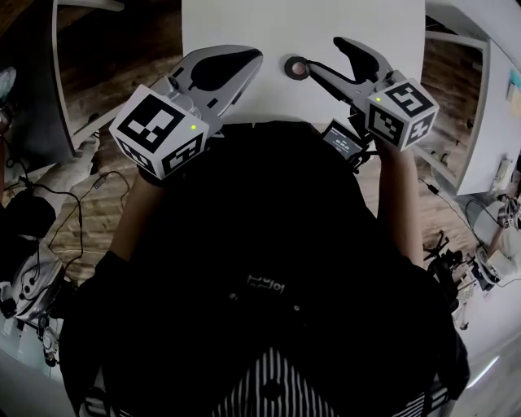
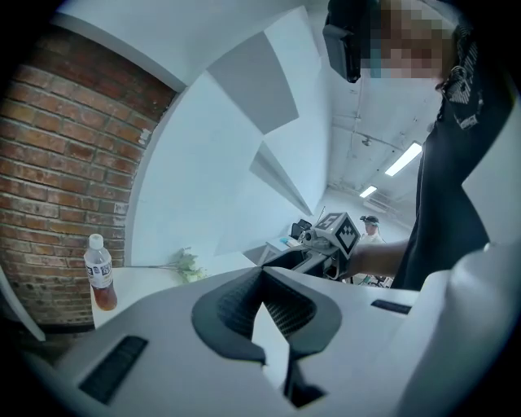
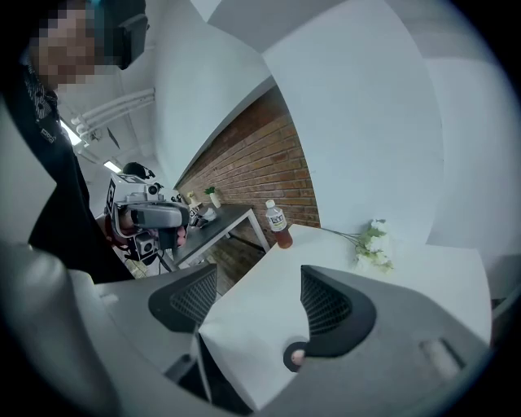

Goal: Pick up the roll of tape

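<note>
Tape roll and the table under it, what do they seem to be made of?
The tape roll looks like dark, matte tape wound on a pale core, perhaps cloth or vinyl; too small to tell. The table has a smooth white top, probably laminate or painted board.

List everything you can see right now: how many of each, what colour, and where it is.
roll of tape: one, dark, flat on the table, next to one jaw of the right gripper
table: one, white, in front of the person
bottle: one, clear with brown drink, upright at the table's far end
flowers: one sprig, white, lying on the table
brick wall: one, red-brown, beyond the table
left gripper: one, light grey, jaws together, empty
right gripper: one, light grey, jaws apart over the table
</note>
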`<state>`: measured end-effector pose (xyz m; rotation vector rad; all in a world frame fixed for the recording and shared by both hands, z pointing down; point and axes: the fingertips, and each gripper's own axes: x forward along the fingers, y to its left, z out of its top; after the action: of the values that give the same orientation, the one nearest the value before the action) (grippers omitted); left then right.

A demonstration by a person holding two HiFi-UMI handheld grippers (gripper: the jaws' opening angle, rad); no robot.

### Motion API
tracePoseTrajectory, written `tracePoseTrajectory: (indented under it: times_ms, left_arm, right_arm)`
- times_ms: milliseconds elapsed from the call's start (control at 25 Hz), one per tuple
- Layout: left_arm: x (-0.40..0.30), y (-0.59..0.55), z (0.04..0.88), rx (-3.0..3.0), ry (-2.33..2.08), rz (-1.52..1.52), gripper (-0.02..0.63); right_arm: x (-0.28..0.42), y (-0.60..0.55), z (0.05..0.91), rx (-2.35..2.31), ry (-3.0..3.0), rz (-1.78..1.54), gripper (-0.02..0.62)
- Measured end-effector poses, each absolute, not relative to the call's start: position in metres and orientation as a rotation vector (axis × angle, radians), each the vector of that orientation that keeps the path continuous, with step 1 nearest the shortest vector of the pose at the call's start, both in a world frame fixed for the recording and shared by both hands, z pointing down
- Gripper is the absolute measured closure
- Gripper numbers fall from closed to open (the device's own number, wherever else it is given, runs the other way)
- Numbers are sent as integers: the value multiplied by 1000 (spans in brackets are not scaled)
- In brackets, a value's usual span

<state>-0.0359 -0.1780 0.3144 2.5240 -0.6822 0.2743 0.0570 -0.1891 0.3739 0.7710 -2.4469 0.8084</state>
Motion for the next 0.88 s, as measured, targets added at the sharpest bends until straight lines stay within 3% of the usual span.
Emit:
tracePoseTrajectory:
  times_ms: [880]
  left_arm:
    - [-22,-155,335,2502,-740,459,601]
  right_arm:
    - [67,-176,445,681,-2384,876,255]
